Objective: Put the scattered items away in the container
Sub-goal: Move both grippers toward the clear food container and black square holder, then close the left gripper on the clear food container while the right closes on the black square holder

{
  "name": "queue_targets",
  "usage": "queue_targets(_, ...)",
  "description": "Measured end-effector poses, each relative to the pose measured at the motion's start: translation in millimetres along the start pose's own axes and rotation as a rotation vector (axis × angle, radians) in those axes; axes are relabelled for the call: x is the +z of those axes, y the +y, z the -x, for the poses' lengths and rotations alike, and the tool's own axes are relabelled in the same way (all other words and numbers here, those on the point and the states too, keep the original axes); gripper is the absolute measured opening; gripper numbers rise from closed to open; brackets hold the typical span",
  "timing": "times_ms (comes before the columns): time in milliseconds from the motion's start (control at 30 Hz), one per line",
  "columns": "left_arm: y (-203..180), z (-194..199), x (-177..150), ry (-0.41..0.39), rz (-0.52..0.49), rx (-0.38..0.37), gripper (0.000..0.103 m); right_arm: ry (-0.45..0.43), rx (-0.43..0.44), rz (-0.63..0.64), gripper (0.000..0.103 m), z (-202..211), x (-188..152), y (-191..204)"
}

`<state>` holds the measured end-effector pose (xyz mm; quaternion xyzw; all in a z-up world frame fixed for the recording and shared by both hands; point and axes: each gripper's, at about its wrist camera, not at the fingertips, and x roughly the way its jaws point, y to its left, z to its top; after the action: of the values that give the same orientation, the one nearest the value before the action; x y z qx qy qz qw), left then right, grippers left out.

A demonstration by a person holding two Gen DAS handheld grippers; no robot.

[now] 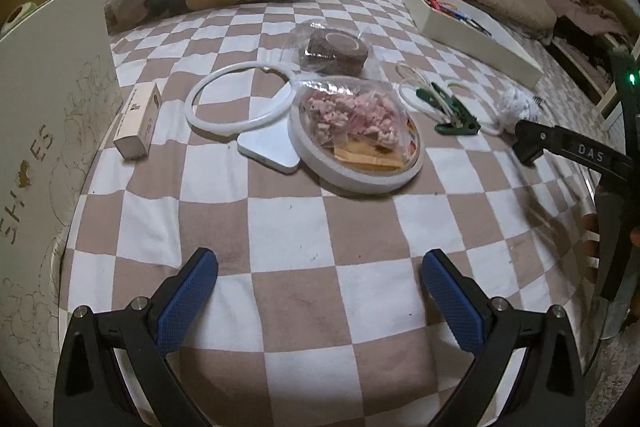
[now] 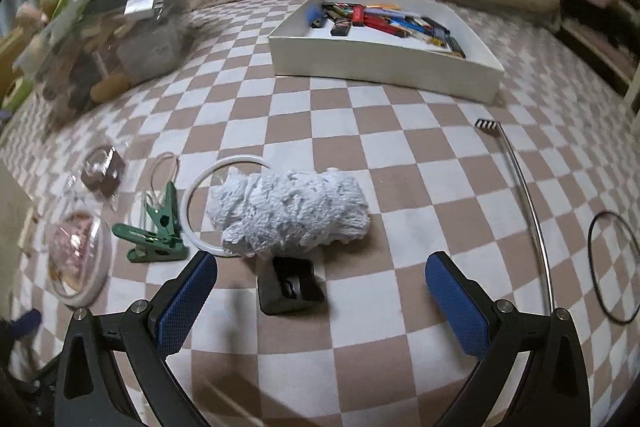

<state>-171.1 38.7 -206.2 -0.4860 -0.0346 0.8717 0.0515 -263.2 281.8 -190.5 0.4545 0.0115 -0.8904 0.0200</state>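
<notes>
Both grippers, left (image 1: 320,301) & right (image 2: 320,301), wide, empty; approach step; next: close on black block (image 2: 289,285), carry to white box (image 2: 384,61).

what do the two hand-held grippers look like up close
Both match: the left hand-held gripper and right hand-held gripper have black angular frames, silver pivot bolts and blue cross-hatched fingertip pads. Seen from outside, the right one bears white "DAS" lettering and a green light.

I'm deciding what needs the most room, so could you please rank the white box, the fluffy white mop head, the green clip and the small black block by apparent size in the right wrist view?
1. White box, though farthest away.
2. Fluffy white mop head.
3. Green clip and small black block: alike in extent; the block lies nearer the camera, so unranked.
</notes>
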Motion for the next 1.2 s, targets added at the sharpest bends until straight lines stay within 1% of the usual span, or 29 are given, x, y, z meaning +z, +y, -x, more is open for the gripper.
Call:
queue_targets(67, -2.2, -0.6, -2.3, -0.01, -0.025, 0.016, 0.103, 0.023, 0.001, 0.006, 0.103, -6.1, -1.7, 2.1)
queue_targets(200, 3.5, 0.9, 1.5, -0.009, 0.004, -0.011, 0.103, 0.099, 0.013, 0.0, 0.103, -21.6, -6.6, 0.7)
queue_targets(367, 8.9, 1.9, 13.0, -0.037, 0.067, -0.076, 0.103, 0.111, 0.035, -0.027, 0.103, -22.7, -5.6, -5.2)
queue_targets(433, 7.1, 0.5, 19.3, -0.043, 0.067, -0.078, 0.103, 0.114, 0.031, -0.023, 0.103, -23.6, -5.9, -5.0)
queue_targets(567, -0.1, -3.8, 28.5, -0.049, 0.037, -0.073, 0.103, 0.12, 0.036, -0.029, 0.103, -24.9, -4.7, -4.3)
queue_targets(767, -11.1, -15.9, 39.6, -0.047, -0.012, -0.039, 0.103, 0.122, 0.029, -0.026, 0.103, -25.8, -4.7, -3.4)
queue_targets(933, -21.3, -30.1, 51.9, -0.048, -0.058, 0.05, 0.103, 0.121, 0.032, -0.029, 0.103, -26.3, -5.1, -2.9)
queue_targets(1067, -26.4, -42.4, 61.4, -0.038, -0.082, 0.072, 0.103, 0.109, 0.039, -0.043, 0.103, -26.3, -3.1, -3.7)
queue_targets(1133, -25.9, -47.1, 64.8, -0.035, -0.082, 0.069, 0.103, 0.107, 0.043, -0.042, 0.103, -26.8, -2.1, -3.1)
queue_targets(1167, -24.4, -48.7, 66.3, -0.033, -0.076, 0.061, 0.103, 0.106, 0.042, -0.037, 0.101, -26.4, -2.5, -2.0)
queue_targets(1200, -23.1, -48.8, 67.1, -0.033, -0.071, 0.054, 0.103, 0.104, 0.04, -0.027, 0.095, -25.3, -2.5, -0.4)
